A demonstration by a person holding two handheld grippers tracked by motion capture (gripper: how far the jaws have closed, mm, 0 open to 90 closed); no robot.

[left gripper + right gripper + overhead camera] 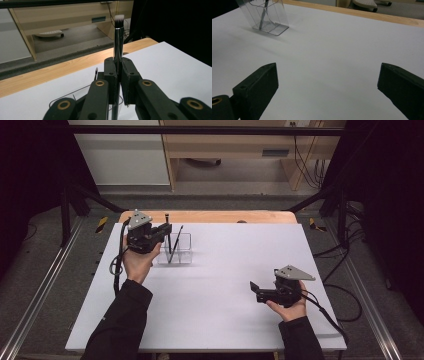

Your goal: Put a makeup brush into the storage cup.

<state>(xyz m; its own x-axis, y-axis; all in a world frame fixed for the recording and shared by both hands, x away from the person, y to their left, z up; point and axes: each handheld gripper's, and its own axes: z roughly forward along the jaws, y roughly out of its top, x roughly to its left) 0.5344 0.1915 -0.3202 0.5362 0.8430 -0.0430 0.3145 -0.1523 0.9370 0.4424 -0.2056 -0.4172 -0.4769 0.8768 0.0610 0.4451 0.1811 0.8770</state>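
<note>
- Left gripper (119, 75): we log its jaws closed tight on the shaft of a makeup brush (118, 42), gripping it partway down the handle.
- Makeup brush, attitude: long axis upright, pale bristle head at the top, dark metallic handle running down between the jaws and out below them. In the high view the brush (168, 232) stands at the near-left edge of the clear holder.
- Clear holder (183, 248): a transparent compartmented box on the white table sheet (235, 270), left of centre. One thin dark brush (176, 243) already leans inside it.
- Governing relation: we judge the held brush's lower end to be at or just above the holder's opening; whether it has entered a compartment we cannot tell. The coming move looks like a straight descent along the brush's own axis.
- Right gripper (256, 291): jaws spread wide, holding nothing, resting low over bare sheet well apart from the holder (265, 17).
- Nearer hand: the left, by a clear margin.
</note>
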